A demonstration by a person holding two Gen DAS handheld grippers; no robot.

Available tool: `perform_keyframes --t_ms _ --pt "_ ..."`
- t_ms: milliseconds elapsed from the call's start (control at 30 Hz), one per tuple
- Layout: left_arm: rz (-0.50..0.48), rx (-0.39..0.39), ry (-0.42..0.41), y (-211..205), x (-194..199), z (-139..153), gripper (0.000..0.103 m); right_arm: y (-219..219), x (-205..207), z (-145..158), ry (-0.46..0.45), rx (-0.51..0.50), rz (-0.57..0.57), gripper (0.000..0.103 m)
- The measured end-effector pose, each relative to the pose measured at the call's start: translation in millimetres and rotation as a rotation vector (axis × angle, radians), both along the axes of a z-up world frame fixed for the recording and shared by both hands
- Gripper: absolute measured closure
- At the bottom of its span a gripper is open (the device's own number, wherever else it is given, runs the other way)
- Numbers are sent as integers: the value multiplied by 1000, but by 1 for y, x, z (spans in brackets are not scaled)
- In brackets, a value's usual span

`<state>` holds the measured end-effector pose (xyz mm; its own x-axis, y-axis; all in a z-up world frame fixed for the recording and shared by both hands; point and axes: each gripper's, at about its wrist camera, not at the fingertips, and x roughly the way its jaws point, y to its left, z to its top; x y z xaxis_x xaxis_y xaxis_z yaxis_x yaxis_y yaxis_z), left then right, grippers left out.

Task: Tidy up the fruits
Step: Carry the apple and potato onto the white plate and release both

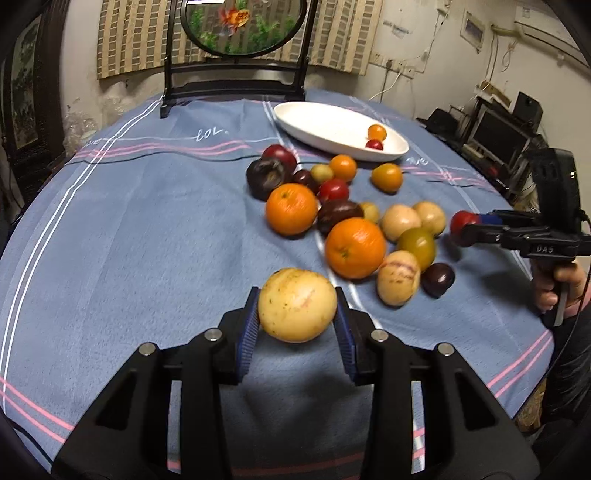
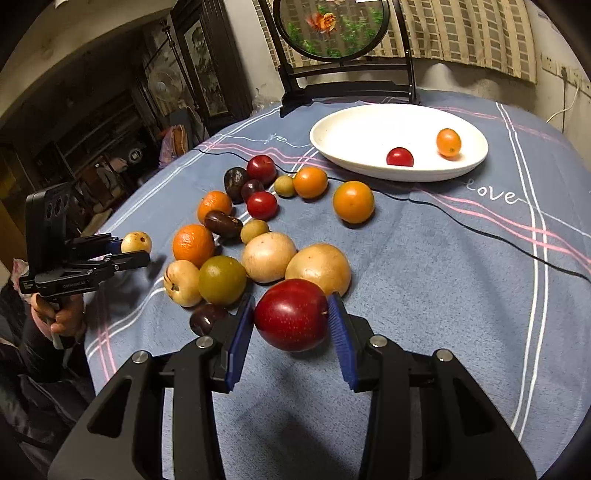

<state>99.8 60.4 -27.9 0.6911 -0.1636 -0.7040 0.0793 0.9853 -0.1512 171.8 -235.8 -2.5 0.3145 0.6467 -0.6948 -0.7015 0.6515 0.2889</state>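
Left wrist view
My left gripper [image 1: 297, 319]: closed on a pale yellow fruit [image 1: 297, 304], blue pads pressed to both its sides, held above the cloth at the near edge.
My right gripper [image 1: 466, 229]: seen at far right, gripping a red fruit [image 1: 461, 221] between its fingers.
Fruit pile [image 1: 343, 214]: loose on the cloth past my fingers, oranges, dark plums, yellow and green pieces, some touching.
White dish [image 1: 332, 125]: far right of the pile, with one small orange fruit [image 1: 376, 132] and one small red fruit [image 1: 374, 144] inside.
Surface: blue tablecloth [image 1: 129, 229] with pink and white stripes and stitched lettering.
Room: a round painted screen [image 1: 243, 27] on a dark stand at the far edge, woven blind behind, cluttered shelves at right.

Right wrist view
My right gripper [image 2: 291, 325]: clamped on the red fruit [image 2: 291, 319], lifted near the near end of the pile.
My left gripper [image 2: 135, 247]: at far left, holding the pale yellow fruit [image 2: 136, 242].
White dish [image 2: 332, 125]: far side, right of centre, the same two small fruits in it.
Surface: a black cable [image 2: 461, 218] runs across the cloth between dish and pile.
Room: dark cabinets and a fan [image 2: 160, 86] at far left.
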Motion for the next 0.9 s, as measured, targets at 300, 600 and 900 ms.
perform_keyframes --t_ms 300,600,900 --pt "-77 -68 -38 -11 22 16 64 -10 16 8 62 167 -31 61" --pt "-161 15 -57 -56 140 65 64 -10 98 42 -50 282 -389 61" --pt "-73 12 -8 -56 221 74 64 -22 123 44 -71 135 -493 62"
